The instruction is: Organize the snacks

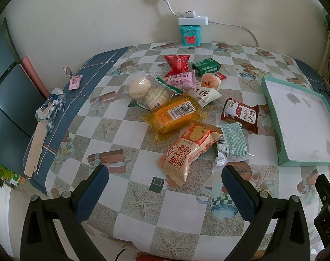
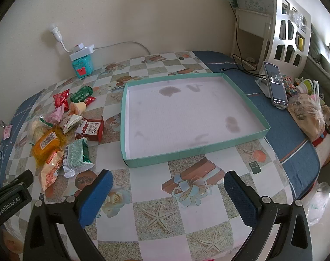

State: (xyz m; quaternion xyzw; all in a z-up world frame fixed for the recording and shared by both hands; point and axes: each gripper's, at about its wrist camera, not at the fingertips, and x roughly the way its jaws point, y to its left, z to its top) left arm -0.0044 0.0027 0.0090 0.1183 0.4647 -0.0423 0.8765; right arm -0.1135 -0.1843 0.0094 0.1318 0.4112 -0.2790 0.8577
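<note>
Checkered tablecloth (image 1: 130, 152), "DALIYUAN SWISS ROLL" packet (image 1: 188, 152), left tongs (image 1: 165, 193) apart, right tongs (image 2: 168, 198) apart

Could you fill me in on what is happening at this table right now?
A person with a handheld gripper in each hand is about to sort snacks. The left gripper and the right gripper both hover open above the checkered tablecloth, holding nothing. The snack pile lies loose on the cloth, with the Swiss roll packet nearest the left gripper. The teal tray beside the pile has nothing in it yet, only stains on its white liner.
</note>
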